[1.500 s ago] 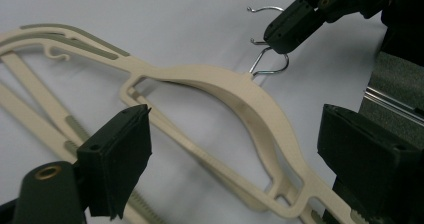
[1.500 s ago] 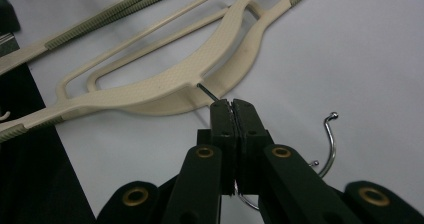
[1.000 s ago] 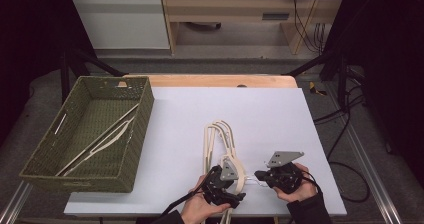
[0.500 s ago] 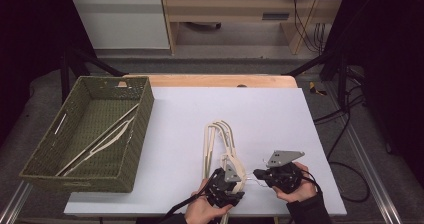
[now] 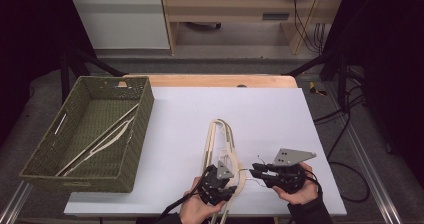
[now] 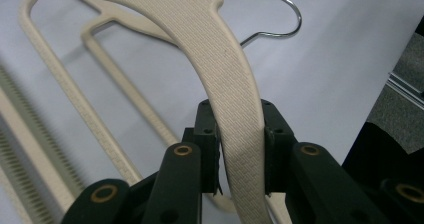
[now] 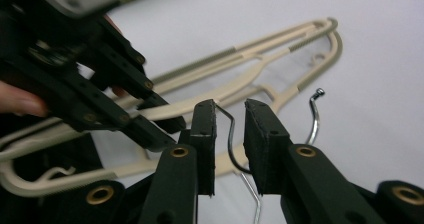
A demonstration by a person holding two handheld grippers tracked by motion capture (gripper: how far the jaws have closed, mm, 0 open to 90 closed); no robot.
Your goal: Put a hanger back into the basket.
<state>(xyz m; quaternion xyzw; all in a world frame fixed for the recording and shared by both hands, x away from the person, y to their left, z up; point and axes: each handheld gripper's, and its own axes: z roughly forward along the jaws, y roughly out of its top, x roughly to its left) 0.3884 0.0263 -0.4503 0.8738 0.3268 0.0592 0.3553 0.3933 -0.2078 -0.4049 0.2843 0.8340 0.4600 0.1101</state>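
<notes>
Left gripper has just been closing and now clamps the textured cream shoulder of the top hanger; both pads press on the plastic, one each side. Right gripper has just been opening: jaws a narrow gap apart with the metal hook of a hanger running between them, wire close to the left pad, pads not pressing on it. In the high view the stack of cream hangers lies on the white table at the near edge, long ends pointing away from the person, hooks toward the right gripper. Left gripper sits over the near end of the stack. Green woven basket stands well apart at the left, with more cream hangers lying inside it.
</notes>
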